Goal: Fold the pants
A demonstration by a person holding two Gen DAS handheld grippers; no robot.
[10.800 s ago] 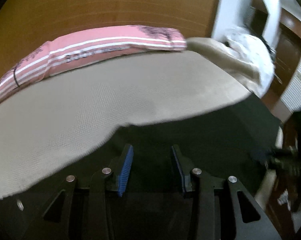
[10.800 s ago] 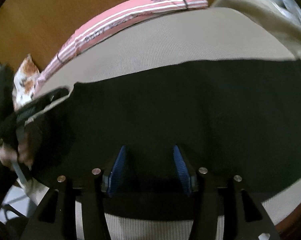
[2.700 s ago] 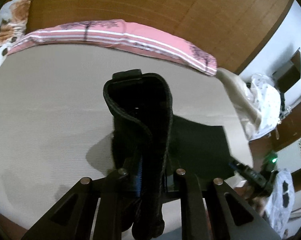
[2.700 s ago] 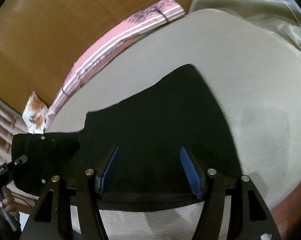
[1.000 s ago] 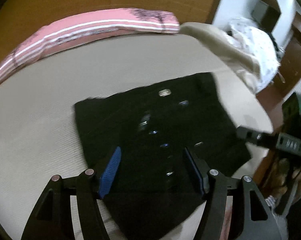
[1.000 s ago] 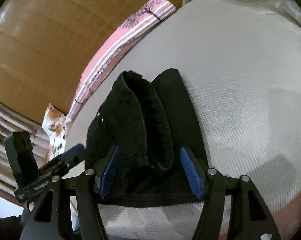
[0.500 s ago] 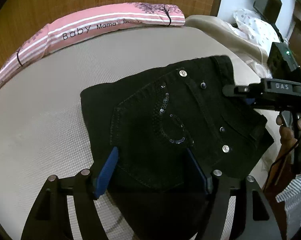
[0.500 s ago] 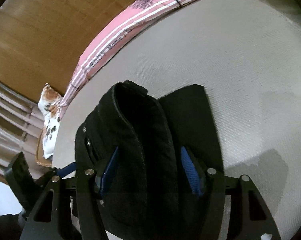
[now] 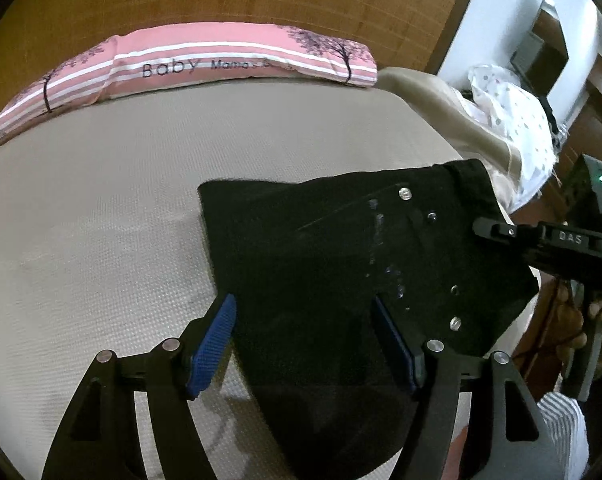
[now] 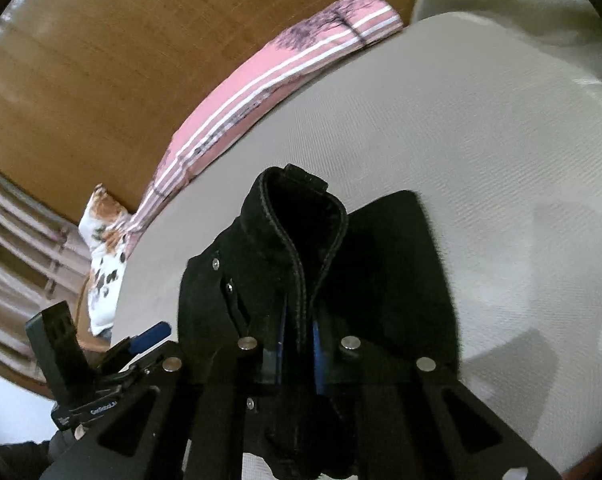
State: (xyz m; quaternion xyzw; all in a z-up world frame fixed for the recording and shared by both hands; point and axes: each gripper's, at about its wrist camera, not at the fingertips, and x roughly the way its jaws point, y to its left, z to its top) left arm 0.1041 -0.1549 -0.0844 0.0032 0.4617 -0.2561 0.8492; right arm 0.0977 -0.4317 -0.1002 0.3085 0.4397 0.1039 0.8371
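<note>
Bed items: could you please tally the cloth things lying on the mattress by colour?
Black: 1, folded black denim pants
Pink: 1, long pink striped pillow
White floral: 1, small white and orange flowered pillow
Beige: 1, bunched beige blanket
Total: 4

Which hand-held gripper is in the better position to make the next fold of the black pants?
Probably the right hand-held gripper: its jaws are shut on the waistband edge of the black pants, lifting it off the bed. The left hand-held gripper is open and holds nothing.

pants (image 9: pixel 341 264) | black, studded | folded flat on bed | waistband corner raised, pinched
</note>
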